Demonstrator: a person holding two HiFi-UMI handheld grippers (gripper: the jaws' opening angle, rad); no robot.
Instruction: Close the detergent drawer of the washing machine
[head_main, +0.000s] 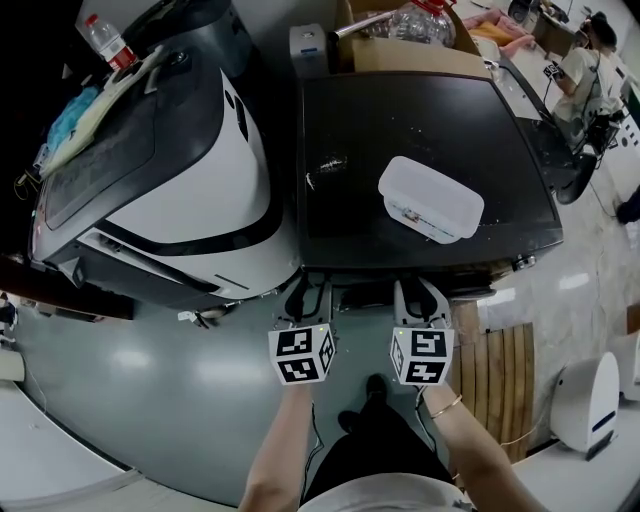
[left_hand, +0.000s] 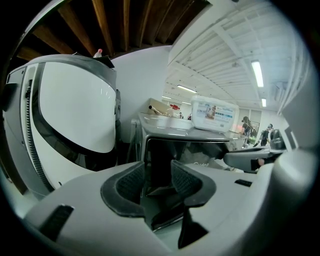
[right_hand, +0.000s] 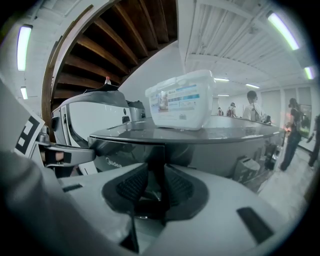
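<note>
- Left gripper (left_hand: 157, 168), jaws wide, and right gripper (right_hand: 157, 173), jaws narrower, gripping nothing, at the washing machine's (head_main: 340, 130) front edge.
- Between them, the detergent drawer (right_hand: 130, 155), lettered "Midea".
- Beyond, a white box (head_main: 430, 197) on the machine's top, label unreadable.

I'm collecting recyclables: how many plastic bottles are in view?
2: one bottle lies atop the white machine; another bottle is in the cardboard box behind the washing machine. More may be hidden.
</note>
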